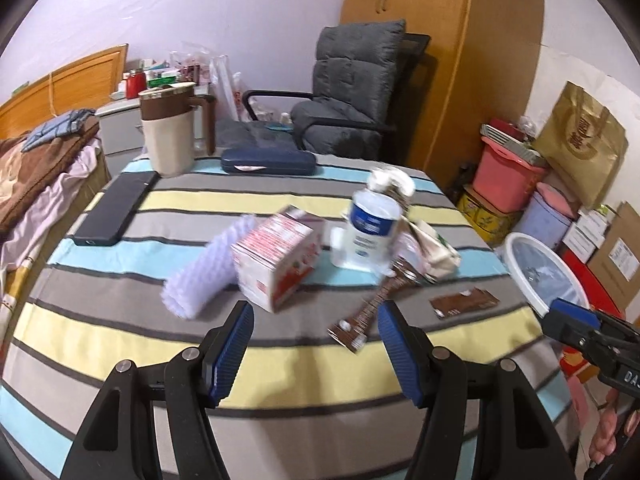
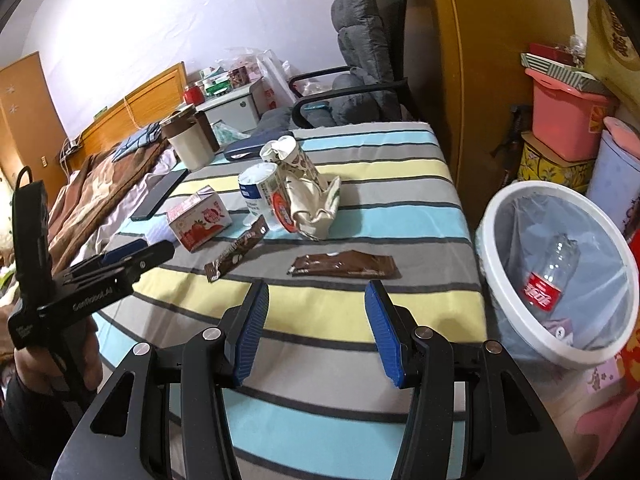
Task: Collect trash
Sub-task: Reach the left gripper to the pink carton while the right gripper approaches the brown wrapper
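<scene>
The trash lies in a loose cluster on the striped tablecloth: a flat brown wrapper nearest us, a long brown sachet to its left, a strawberry milk carton further left, and behind them a blue-and-white cup leaning against a crumpled paper bag. We also see a lavender foam sleeve just left of the carton in the left wrist view.

Off the table's right edge stands the white bin with its clear liner; a cola bottle and some scrap already lie inside, so we judge the job begun but mostly ahead — everything on the cloth has yet to go in.

Our right gripper hovers over the near edge of the table, fingers spread wide and holding nothing, lined up with the flat wrapper — likely because it is the closest piece and the bin sits on that same side. Our left gripper is also wide apart and empty, aimed at the sachet and carton, which suits its side of the pile.

At the far left, a phone, a beige jug and a navy case sit apart from the litter; we take them as things to leave alone.
</scene>
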### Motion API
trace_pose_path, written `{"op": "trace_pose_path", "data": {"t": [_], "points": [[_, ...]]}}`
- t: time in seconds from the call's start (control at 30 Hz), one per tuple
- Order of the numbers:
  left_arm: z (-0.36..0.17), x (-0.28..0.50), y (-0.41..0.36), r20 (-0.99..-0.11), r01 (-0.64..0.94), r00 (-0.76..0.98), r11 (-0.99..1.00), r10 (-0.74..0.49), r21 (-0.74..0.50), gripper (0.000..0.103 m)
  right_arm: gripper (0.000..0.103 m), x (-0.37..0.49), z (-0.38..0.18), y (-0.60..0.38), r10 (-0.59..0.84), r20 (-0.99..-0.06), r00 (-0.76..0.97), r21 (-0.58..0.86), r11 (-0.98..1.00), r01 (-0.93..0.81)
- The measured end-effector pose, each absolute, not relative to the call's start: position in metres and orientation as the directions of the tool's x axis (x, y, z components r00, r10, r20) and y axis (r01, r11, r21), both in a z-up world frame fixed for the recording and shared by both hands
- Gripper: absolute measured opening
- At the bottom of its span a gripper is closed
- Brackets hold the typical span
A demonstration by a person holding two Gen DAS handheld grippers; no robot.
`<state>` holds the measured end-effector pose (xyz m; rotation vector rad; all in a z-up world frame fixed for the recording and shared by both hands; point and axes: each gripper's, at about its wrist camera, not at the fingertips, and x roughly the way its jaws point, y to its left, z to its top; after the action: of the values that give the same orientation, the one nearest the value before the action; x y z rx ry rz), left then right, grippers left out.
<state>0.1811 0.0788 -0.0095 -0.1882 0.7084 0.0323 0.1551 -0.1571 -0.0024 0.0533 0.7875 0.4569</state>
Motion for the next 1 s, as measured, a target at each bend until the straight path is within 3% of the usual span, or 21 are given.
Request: {"op": "trace_pose_path", "data": {"t": [0.37,0.63,1.0], "points": [[-0.009,0.213,0.102,-0.645,-0.111,0.764,0.988,0.018,-0.104,0.065,0.052,0.171,-0.008,-0.150,0.417,-0.689,0.592,0.208,0.897,-0.390],[-0.017,0.241,0.103,-0.671,-0.051,0.742,0.996,-0.008,-0.068,0.065,0.052,0.193,-0.017,-0.158,0.398,-0.711,0.579,0.190,0.902,-0.387],[-0.032,0.248,0.097,-0.710,-0.003,0.700,0.994,-0.076,-0.109,0.065,0.052,0.223,-0.039,-0.165,0.431,-0.759,0.489,0.195,0.866,-0.461]]}}
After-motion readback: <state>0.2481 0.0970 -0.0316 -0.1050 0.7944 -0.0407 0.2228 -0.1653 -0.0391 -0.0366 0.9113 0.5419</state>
